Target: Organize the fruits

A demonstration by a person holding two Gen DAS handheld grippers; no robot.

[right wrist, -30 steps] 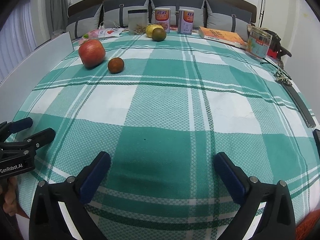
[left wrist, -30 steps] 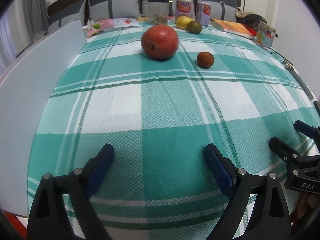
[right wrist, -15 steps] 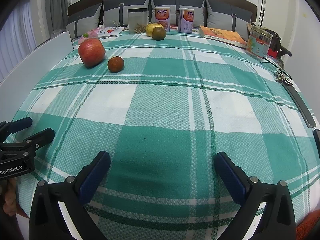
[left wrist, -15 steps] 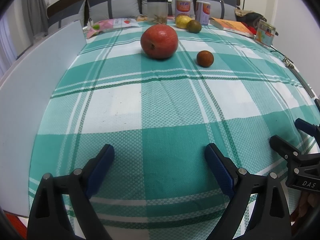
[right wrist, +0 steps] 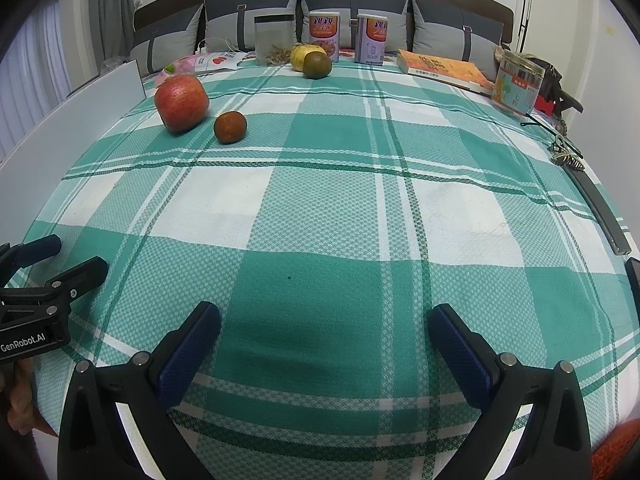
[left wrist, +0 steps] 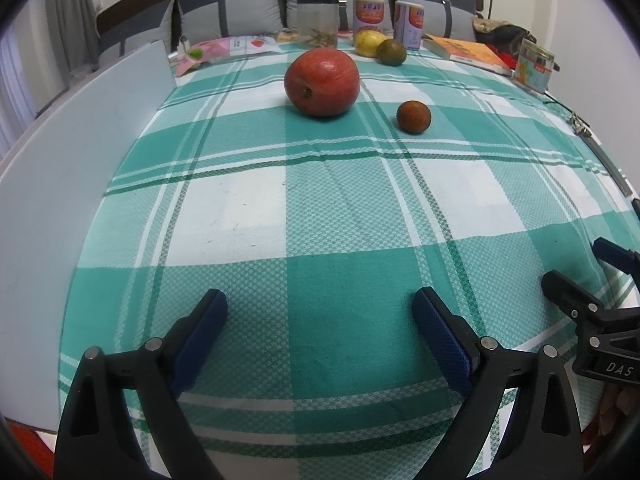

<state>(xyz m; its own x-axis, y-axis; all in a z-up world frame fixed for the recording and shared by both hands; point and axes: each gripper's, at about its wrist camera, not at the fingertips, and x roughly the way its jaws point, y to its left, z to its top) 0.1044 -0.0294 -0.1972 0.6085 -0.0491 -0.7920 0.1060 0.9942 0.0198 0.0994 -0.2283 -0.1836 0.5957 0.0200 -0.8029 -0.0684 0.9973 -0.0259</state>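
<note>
Left wrist view: the left gripper (left wrist: 320, 332) hovers low over the checked cloth (left wrist: 240, 208), jaws spread wide and empty; the right gripper (right wrist: 324, 344) is likewise spread. Straight ahead of the left jaws, well apart, sits the big red apple (left wrist: 322, 82), round and glossy, with a small brownish fruit (left wrist: 414, 117) just beside it. Farther back, a yellow fruit (left wrist: 367, 42) touches a green one (left wrist: 392, 52).

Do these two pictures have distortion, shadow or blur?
Left wrist view: fisheye bends the cloth stripes, corners are black, the apple is sharp. Right wrist view: same curving, a soft shadow under the open right hand-held gripper.
</note>
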